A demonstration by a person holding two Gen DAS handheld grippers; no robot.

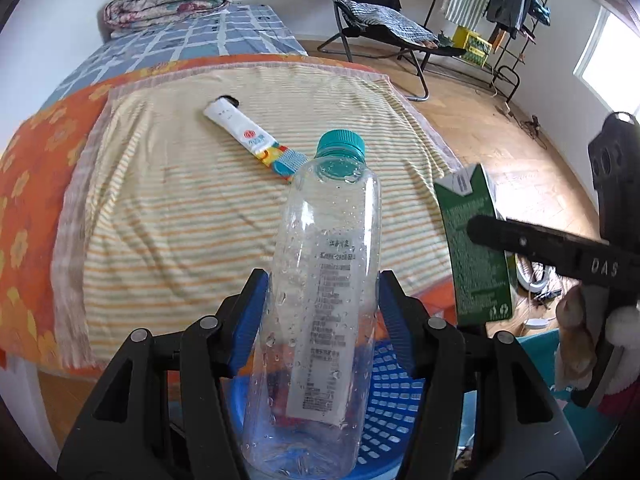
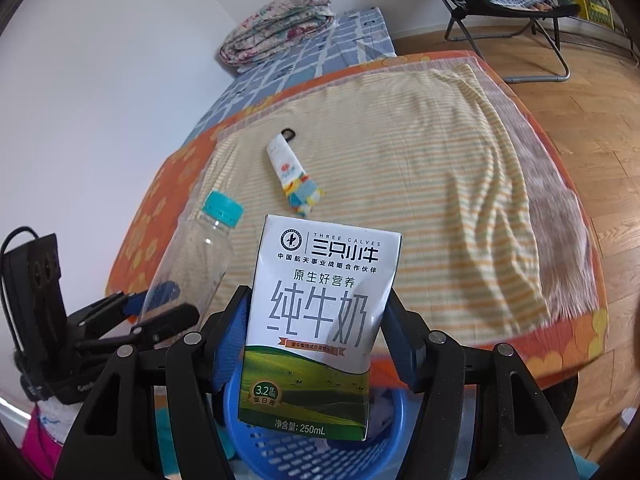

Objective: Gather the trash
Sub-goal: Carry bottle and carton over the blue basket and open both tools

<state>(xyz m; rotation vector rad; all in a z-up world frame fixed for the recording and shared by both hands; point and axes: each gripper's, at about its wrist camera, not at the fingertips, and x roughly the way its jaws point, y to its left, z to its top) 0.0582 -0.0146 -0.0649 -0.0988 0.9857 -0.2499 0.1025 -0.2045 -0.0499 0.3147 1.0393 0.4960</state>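
1. A blue basket with slotted walls sits below both my grippers, at the foot of the bed; something pale and something red lie inside it, but I cannot tell what they are.
2. My left gripper has its blue pads pressed against both sides of a clear bottle with a teal cap; the bottle hangs over the basket, droplets on its inner wall.
3. My right gripper is clamped on a milk carton, held upright above the basket; the carton's sides are dented inward.
4. The bottle and carton hang side by side, near but apart; each gripper shows at the edge of the other's view.
5. A tube lies on a striped towel, beyond the bottle, untouched.
6. The towel covers an orange flowered blanket on the bed; a folded quilt lies at the far end; beyond stand a folding chair and a clothes rack on a wooden floor.
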